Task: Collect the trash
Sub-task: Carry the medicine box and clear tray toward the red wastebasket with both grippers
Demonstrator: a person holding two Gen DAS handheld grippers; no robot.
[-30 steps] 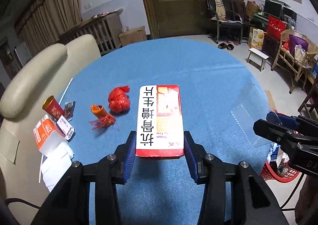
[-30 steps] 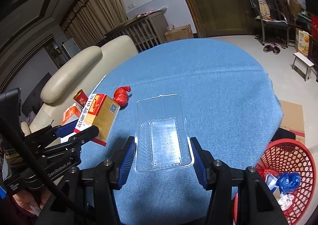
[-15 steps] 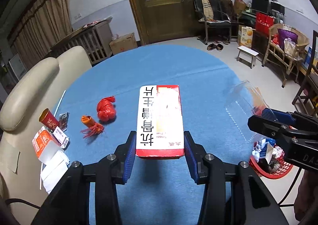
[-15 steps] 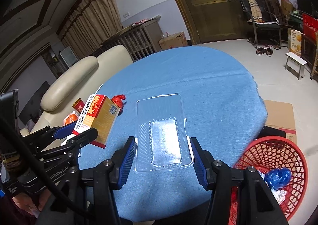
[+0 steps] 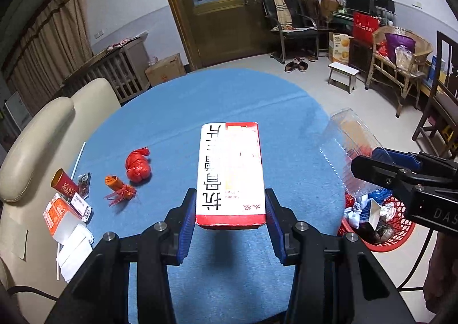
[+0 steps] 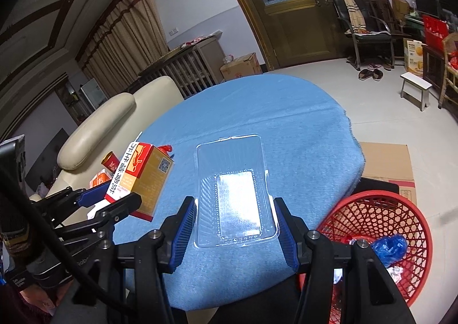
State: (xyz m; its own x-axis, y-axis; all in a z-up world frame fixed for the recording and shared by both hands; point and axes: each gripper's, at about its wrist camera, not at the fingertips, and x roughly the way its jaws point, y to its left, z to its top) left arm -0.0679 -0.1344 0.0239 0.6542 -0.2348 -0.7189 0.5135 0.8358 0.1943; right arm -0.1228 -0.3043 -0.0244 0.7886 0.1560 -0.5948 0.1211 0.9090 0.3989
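My left gripper (image 5: pixel 230 213) is shut on a red-and-white carton (image 5: pixel 230 172) with black characters, held above the round blue table (image 5: pixel 200 106). The same carton (image 6: pixel 140 175) shows at the left of the right wrist view. My right gripper (image 6: pixel 236 226) is shut on a clear plastic tray (image 6: pixel 234 189), lifted over the table's right part. A red mesh basket (image 6: pixel 380 241) with trash inside stands on the floor at the lower right. The clear plastic tray (image 5: pixel 346 140) also shows above the basket (image 5: pixel 383 226) in the left wrist view.
On the table's left lie a red knotted bag (image 5: pixel 138 165), an orange wrapper (image 5: pixel 118 188), a red tube (image 5: pixel 63 185), small packets (image 5: pixel 61 210) and white paper (image 5: pixel 74 252). A cream sofa (image 5: pixel 37 135) borders the left. Flattened cardboard (image 6: pixel 383 160) lies on the floor.
Both grippers have shifted right and slightly up with their loads. The table's right edge and the red basket have come further into both views.
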